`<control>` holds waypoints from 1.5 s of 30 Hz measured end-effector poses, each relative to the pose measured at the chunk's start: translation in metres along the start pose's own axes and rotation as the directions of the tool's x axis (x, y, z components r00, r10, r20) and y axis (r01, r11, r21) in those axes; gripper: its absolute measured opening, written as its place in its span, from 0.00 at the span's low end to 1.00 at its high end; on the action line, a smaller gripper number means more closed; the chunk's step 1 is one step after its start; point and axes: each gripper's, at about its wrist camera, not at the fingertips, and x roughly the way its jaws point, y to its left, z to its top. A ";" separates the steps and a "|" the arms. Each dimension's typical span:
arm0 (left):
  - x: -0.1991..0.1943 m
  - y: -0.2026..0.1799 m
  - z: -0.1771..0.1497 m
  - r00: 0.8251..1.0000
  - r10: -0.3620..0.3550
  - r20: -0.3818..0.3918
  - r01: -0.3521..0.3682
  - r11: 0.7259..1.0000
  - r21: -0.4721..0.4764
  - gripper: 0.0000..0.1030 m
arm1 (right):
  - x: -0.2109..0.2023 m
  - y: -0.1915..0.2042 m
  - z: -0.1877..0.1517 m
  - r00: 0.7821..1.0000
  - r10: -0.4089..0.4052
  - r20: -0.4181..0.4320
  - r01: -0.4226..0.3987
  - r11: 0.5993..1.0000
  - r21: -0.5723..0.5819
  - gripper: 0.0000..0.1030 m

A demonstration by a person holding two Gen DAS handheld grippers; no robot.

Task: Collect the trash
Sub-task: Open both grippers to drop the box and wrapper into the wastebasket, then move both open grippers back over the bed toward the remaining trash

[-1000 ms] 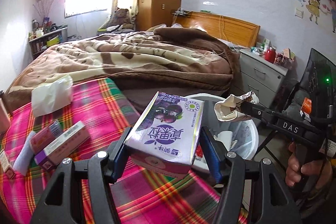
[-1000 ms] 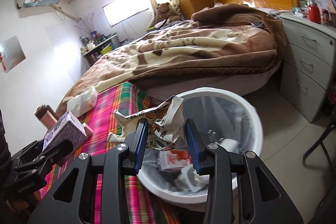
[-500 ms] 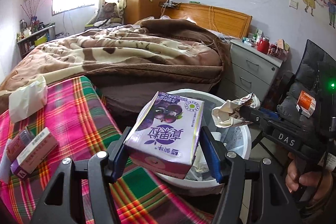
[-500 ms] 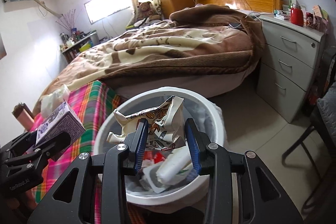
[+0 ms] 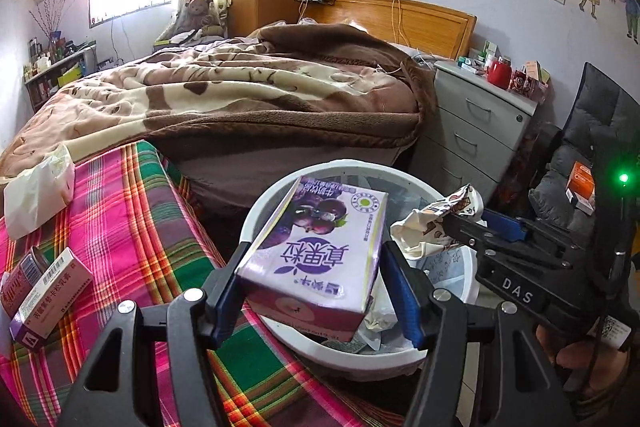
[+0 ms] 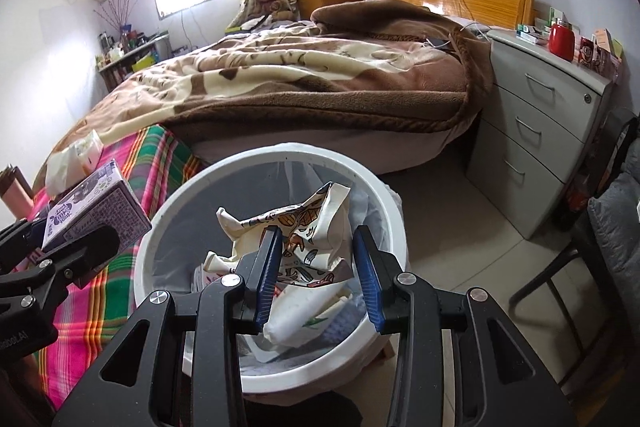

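Both grippers were seen loaded, both over the bin.

Left gripper (image 5: pixel 316 267): clenched on the purple drink carton (image 5: pixel 320 247). The carton was held by its 2 side faces, long axis running forward along the fingers and tilted nose-up. Its far end was seen above the white trash bin (image 5: pixel 264 211), over the near-left part of the opening; the near end appeared to hang about over the rim beside the plaid cloth (image 5: pixel 132 227). Judged: if let go here, most of the carton would drop inside, but a tip onto the rim or cloth could not be excluded. A small shift further over the opening would be safer.

Right gripper (image 6: pixel 316 267): clenched on the crumpled printed wrapper (image 6: pixel 304 227). The wrapper was pinched between the blue pads, its loose upper part sticking up above them. It was seen directly above the bin's opening (image 6: pixel 384 211), roughly central, with other trash already lying below. Judged: of the 2 hands, the right was better placed, so its release looked closest.

The 2 grippers were near each other, the left one at the bin's cloth side, the right one nearer the middle; no contact between them was visible.

Still on the cloth: 2 small medicine boxes (image 5: pixel 52 291) and a white plastic bag (image 5: pixel 36 195), well apart from both grippers. These were judged to be left for later passes.
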 end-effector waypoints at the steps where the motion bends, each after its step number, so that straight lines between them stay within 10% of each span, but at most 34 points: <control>1: 0.000 -0.001 0.000 1.000 0.002 0.003 -0.002 1.000 0.002 0.65 | 0.000 0.000 0.000 1.000 -0.011 0.000 0.011 1.000 -0.005 0.38; 7: -0.002 -0.002 -0.001 1.000 0.000 0.007 0.000 1.000 0.002 0.73 | -0.003 -0.002 0.000 1.000 -0.007 0.007 0.007 1.000 -0.001 0.62; 45: -0.084 0.095 -0.041 0.982 0.164 0.088 -0.150 0.978 -0.146 0.74 | -0.022 0.097 -0.006 0.985 0.162 0.063 -0.157 0.985 -0.074 0.62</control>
